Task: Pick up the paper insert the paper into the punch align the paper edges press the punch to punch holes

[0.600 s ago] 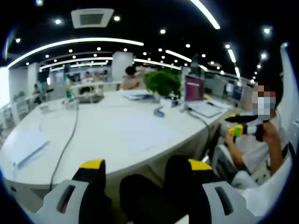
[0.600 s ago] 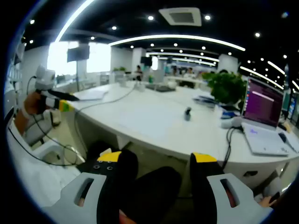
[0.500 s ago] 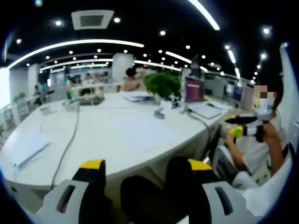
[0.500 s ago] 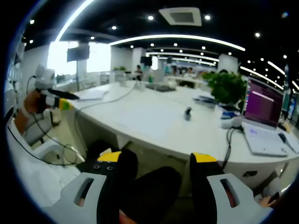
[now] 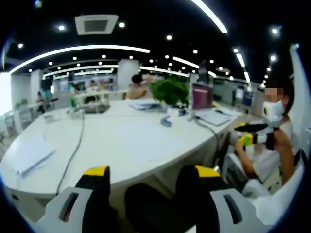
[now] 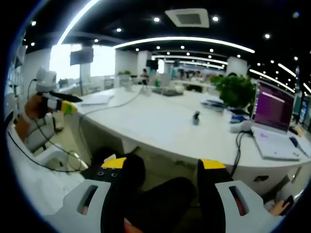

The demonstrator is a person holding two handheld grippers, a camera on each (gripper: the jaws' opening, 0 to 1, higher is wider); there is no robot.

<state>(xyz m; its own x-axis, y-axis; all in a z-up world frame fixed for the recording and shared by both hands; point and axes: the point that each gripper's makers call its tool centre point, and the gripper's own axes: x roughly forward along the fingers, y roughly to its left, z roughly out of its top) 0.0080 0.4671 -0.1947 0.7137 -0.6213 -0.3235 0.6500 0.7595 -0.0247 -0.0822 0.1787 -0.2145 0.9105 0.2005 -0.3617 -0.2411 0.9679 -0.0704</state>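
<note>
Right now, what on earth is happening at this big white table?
A seated person holds a two-jaw gripper in each hand, and both are raised off the white table with nothing in them. The left gripper and the right gripper both have their jaws apart. A stack of paper lies untouched near the table's edge. A laptop and a potted plant sit further along. I can't make out a hole punch.
</note>
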